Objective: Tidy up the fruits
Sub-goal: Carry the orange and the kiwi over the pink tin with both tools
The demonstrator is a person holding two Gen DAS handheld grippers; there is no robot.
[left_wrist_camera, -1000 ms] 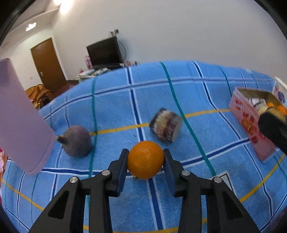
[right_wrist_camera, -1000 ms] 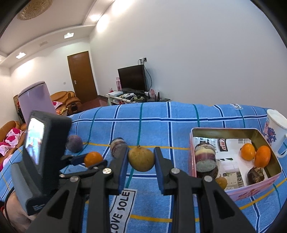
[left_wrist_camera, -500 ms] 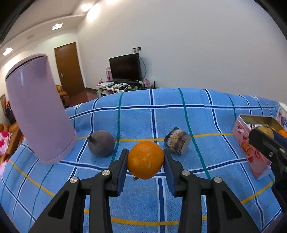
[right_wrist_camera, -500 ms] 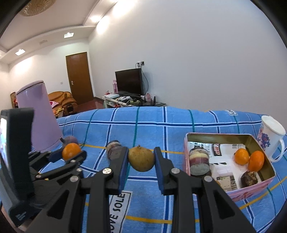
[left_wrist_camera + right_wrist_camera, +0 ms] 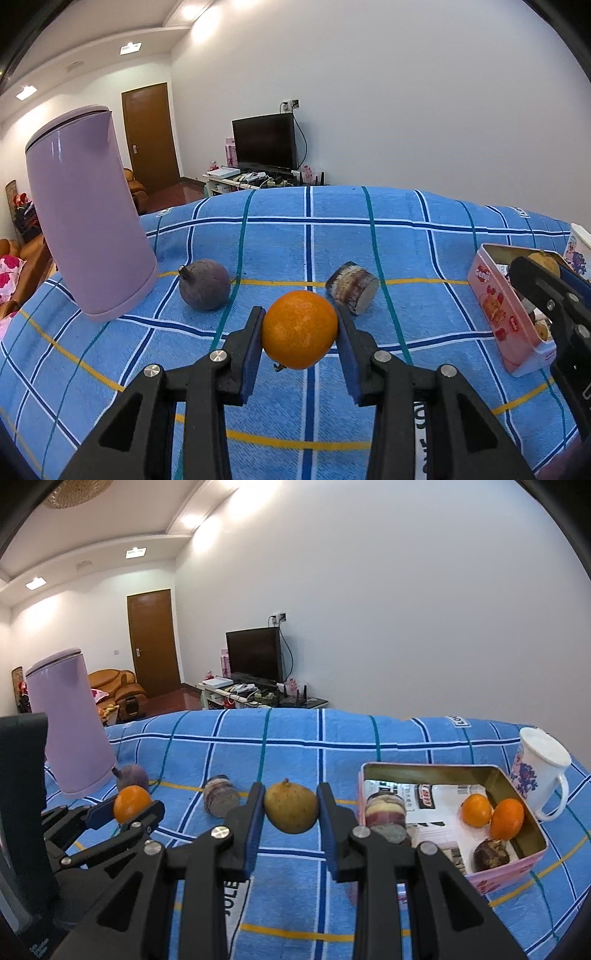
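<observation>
**op:** Left tool first, from its own camera: it's clamped on an orange and carrying it clear above the blue checked cloth. On the cloth beyond it I can see a purple round fruit next to the big lilac jug, and a striped cut chunk lying on its side. The pink tin sits off to the right, with my other tool poking into the frame in front of it.

**reply:** and the right cam?

**op:** Right tool is squeezed tight on a brownish-green pear-ish fruit, also held up off the cloth. From here you can look into the tin: two oranges, a dark wrinkly fruit and another striped chunk already in there. A white mug stands just behind the tin.

**reply:** so how far along?

**op:** I'd say a bit past half. Four pieces are boxed, two are in my grips waiting to go in, and the purple fruit and the striped chunk are left on the cloth. Assuming everything's meant for the tin, that is.
</observation>
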